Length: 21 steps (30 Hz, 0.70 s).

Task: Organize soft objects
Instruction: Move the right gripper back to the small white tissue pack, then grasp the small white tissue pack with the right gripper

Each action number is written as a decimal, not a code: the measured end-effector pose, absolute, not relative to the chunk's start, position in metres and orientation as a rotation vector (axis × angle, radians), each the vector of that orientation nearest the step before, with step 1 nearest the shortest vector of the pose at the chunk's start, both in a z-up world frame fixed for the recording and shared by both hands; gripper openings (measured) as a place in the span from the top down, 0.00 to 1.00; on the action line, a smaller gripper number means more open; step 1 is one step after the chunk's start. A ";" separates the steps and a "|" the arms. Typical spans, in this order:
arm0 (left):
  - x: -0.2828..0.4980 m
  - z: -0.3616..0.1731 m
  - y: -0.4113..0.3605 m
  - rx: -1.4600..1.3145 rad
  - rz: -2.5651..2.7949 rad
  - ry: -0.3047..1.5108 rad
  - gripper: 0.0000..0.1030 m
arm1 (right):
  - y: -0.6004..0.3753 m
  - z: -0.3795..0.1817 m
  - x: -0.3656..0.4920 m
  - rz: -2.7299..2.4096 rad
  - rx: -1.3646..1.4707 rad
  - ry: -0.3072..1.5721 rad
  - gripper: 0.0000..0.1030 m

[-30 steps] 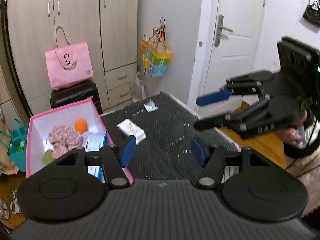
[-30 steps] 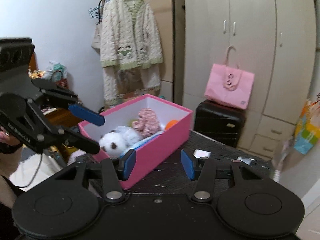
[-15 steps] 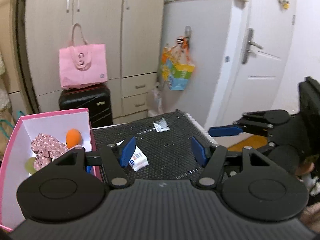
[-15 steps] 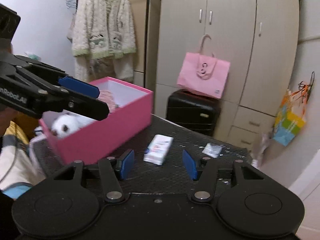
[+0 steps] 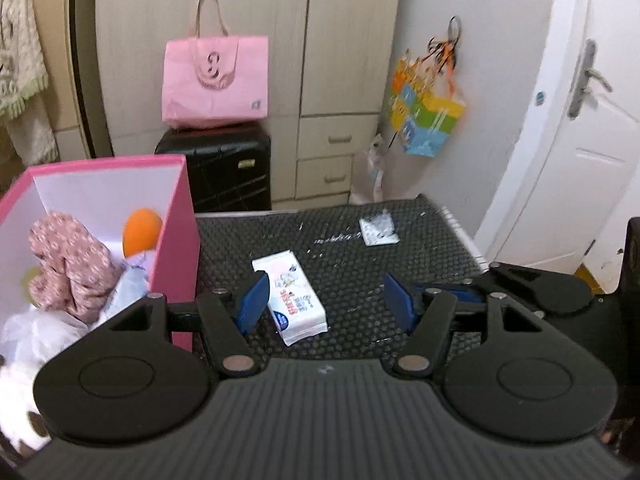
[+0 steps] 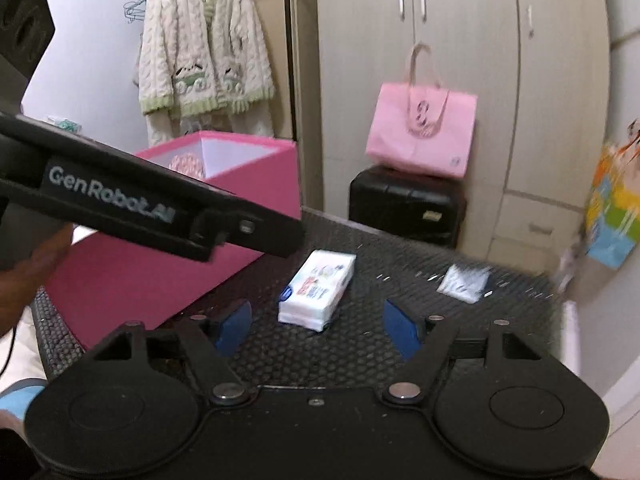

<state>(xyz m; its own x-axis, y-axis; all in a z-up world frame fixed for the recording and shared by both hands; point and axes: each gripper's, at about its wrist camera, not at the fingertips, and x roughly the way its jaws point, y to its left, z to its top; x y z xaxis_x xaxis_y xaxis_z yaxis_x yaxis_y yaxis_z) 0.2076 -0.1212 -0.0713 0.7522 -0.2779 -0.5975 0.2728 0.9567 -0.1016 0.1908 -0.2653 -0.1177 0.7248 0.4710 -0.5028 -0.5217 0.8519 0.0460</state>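
Observation:
A white tissue pack [image 5: 290, 296] [image 6: 320, 288] lies on the black dotted mat [image 5: 360, 280] beside the pink box [image 5: 176, 240] [image 6: 160, 272]. Inside the box are a pink floral cloth [image 5: 68, 264], an orange ball [image 5: 142, 232] and white soft items. My left gripper [image 5: 326, 304] is open just above the mat, its left pad against the pack's near edge in the picture. My right gripper [image 6: 316, 328] has its jaws opening, empty, with the pack just ahead of the gap. A small white packet [image 5: 378, 232] [image 6: 464, 280] lies farther back.
Behind the mat a black suitcase [image 5: 224, 172] carries a pink bag [image 5: 216, 80], in front of a beige wardrobe [image 5: 340, 40]. A colourful bag [image 5: 428, 120] hangs by the white door [image 5: 580, 140]. A cream cardigan [image 6: 204, 48] hangs at the left. The left gripper's arm [image 6: 120, 200] crosses the right wrist view.
Both grippers have sunk toward the mat and closed in on the tissue pack. The right jaws have spread wider. The left gripper now crosses closer in the right wrist view.

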 end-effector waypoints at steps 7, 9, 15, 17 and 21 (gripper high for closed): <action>0.239 -0.098 -0.125 -0.083 -0.319 0.769 0.43 | -0.254 -0.145 0.225 0.606 -0.049 0.601 0.25; 0.242 -0.103 -0.126 -0.079 -0.289 0.771 0.43 | -0.250 -0.152 0.236 0.598 -0.041 0.641 0.25; 0.255 -0.118 -0.126 -0.057 -0.227 0.816 0.62 | -0.239 -0.162 0.247 0.618 -0.044 0.650 0.25; 0.260 -0.121 -0.123 -0.086 -0.215 0.829 0.63 | -0.238 -0.164 0.249 0.623 -0.030 0.652 0.26; 0.266 -0.126 -0.116 -0.118 -0.187 0.829 0.63 | -0.235 -0.163 0.253 0.602 -0.037 0.639 0.26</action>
<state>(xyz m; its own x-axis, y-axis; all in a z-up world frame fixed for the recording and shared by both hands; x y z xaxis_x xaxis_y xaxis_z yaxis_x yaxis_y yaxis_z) 0.2658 -0.1164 -0.1257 0.6602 -0.2111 -0.7208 0.1193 0.9770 -0.1768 0.2529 -0.2348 -0.1628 0.6387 0.5161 -0.5707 -0.5384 0.8296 0.1478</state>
